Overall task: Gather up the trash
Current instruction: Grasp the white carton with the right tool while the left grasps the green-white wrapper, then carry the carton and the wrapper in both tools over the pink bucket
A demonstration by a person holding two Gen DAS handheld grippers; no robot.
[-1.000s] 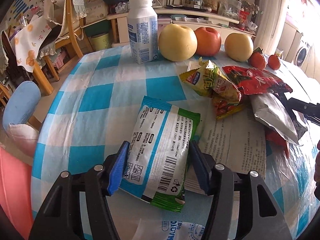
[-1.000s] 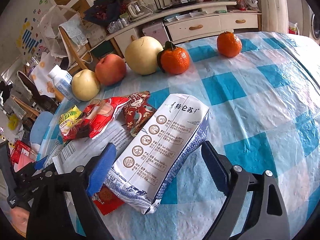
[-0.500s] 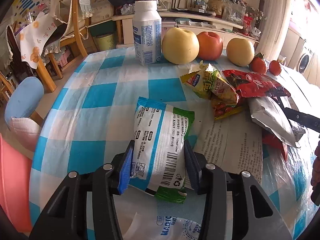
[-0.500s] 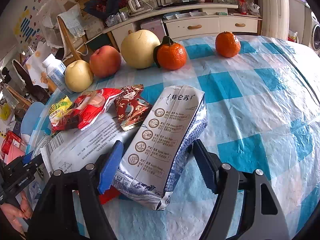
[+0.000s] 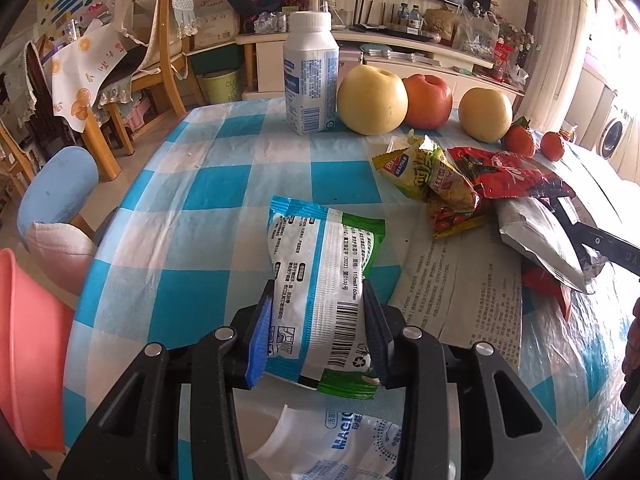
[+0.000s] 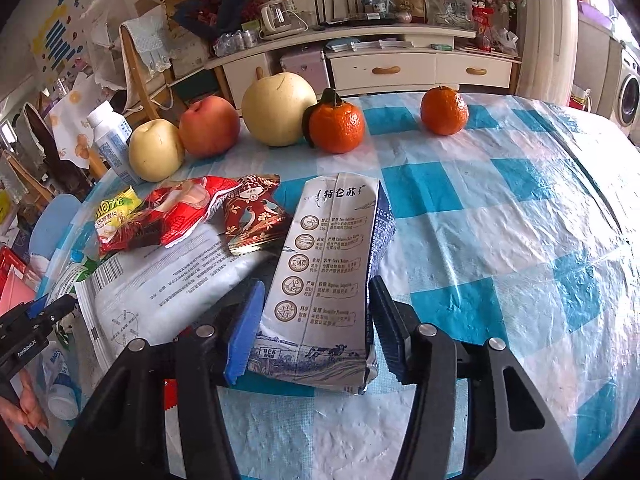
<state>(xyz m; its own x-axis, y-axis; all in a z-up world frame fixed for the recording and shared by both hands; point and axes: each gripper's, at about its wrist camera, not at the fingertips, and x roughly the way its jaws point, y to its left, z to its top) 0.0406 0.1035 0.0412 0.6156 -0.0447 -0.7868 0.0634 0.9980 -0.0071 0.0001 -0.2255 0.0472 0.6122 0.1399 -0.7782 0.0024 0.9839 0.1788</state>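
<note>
On the table: both of your claws sat over trash, fruit lined up behind.
Left claw (image 5: 318,330): pinched on the green-and-white wrapper (image 5: 320,280) near its barcode end.
Right claw (image 6: 314,330): narrowed around the milk carton (image 6: 332,268), pads seemingly just touching.
Handling: wrapper looked light, soft, slippery; carton crushable, so I'd squeeze its lower sides gently.

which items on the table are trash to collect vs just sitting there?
Trash:
- green-and-white wrapper, in the left gripper
- milk carton, between the right gripper fingers
- yellow snack bag
- red snack bags
- printed plastic sheet

Just lying about:
- pears, apple, oranges
- capped white bottle, maybe not empty
</note>
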